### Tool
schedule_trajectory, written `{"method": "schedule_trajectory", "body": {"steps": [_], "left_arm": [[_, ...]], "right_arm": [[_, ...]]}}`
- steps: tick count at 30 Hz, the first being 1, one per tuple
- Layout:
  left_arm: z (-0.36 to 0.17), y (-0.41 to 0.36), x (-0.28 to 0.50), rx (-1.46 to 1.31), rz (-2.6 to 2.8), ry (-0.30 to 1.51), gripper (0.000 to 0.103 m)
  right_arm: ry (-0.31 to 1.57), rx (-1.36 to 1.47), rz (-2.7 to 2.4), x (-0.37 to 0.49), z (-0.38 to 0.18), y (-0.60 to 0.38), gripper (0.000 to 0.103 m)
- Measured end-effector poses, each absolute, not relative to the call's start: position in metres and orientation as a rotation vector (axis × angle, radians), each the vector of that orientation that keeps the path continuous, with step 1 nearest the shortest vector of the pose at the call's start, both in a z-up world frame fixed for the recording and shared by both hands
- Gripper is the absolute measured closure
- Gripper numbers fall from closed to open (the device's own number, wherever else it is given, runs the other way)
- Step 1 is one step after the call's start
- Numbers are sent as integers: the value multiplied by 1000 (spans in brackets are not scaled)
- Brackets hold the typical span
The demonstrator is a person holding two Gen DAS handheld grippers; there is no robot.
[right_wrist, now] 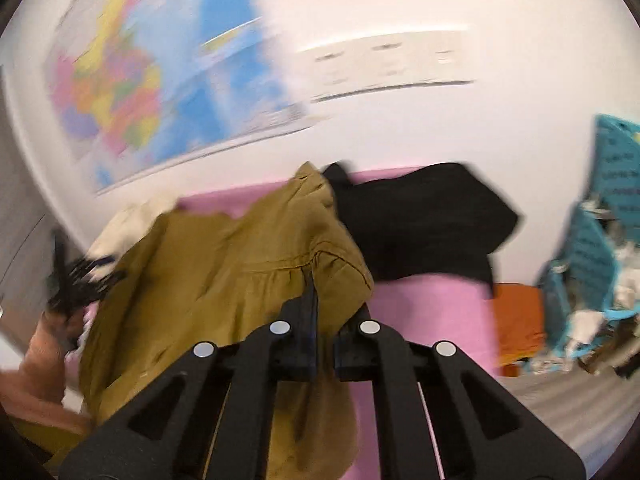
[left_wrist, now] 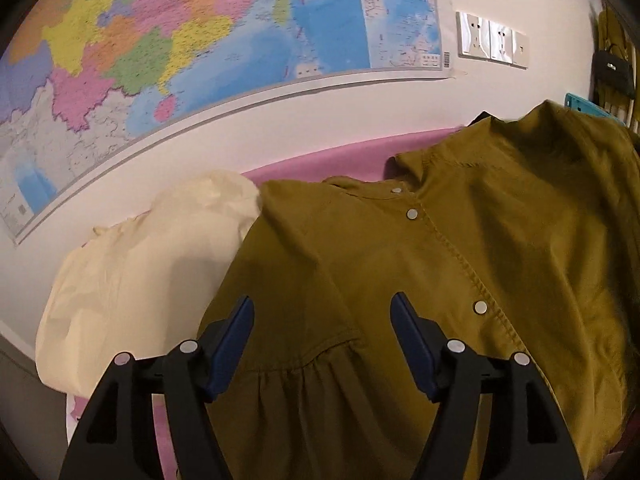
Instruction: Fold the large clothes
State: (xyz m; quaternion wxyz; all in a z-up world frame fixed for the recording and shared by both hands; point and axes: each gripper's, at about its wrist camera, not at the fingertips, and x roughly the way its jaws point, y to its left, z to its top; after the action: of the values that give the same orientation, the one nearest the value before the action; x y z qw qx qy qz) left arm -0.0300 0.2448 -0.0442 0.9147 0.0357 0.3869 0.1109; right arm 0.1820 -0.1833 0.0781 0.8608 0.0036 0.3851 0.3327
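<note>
Right fingers pinch the olive dress, left fingers spread above it.

I see the dress [left_wrist: 420, 272] draped over the pink bed [right_wrist: 432, 312], between a cream garment [left_wrist: 152, 272] and a black one [right_wrist: 420, 216]. My right gripper [right_wrist: 324, 312] is clamped on a fold near the gathered seam, lifting it. My left gripper [left_wrist: 322, 344] hangs wide over the cloth, gripping nothing. I judge this the spreading-out step; next I need a left grip on the opposite edge.
</note>
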Motion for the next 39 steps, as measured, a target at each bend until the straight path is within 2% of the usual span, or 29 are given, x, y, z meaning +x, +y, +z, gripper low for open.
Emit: {"method": "schedule_trajectory", "body": {"steps": [3,5,7,10,13,15,17,19,23,24,27,28,31,36,39], "left_arm": [[-52,247,-33,56,218,828,35],[-60,244,-36,55,206,856,33],[-66,240,-40,48,181,887,33],[-68,231,-50,56,143,911,28],[-72,219,-59,83,106,934,22],[-78,209,-62,122,104,947,22],[-86,201,-61,156,117,968,23],[-93,199,-58,161,134,981,31],[-100,204,-53,152,192,990,40],[-99,207,-55,132,195,984,41],[-93,215,-61,90,192,962,41],[-90,219,-63,71,185,948,41],[-77,227,-69,7,146,904,40],[-50,236,-68,-118,34,817,34],[-35,237,-62,-175,-40,771,34]], "right_arm": [[909,-5,603,213,42,-192,97],[996,4,557,224,4,-194,87],[1052,-30,491,226,-28,-192,64],[1011,33,419,214,-33,-206,32],[935,77,440,186,-13,-224,28],[891,52,530,160,2,-219,27],[860,-29,638,127,12,-198,27],[858,-128,722,102,9,-174,29],[935,-304,734,85,-24,-140,31],[957,-320,724,85,-31,-138,36],[1034,-301,717,94,-52,-146,73],[1053,-258,752,97,-51,-151,93],[1015,-135,817,98,-17,-167,94],[840,30,1005,93,77,-160,94],[803,101,1116,98,101,-137,94]]}}
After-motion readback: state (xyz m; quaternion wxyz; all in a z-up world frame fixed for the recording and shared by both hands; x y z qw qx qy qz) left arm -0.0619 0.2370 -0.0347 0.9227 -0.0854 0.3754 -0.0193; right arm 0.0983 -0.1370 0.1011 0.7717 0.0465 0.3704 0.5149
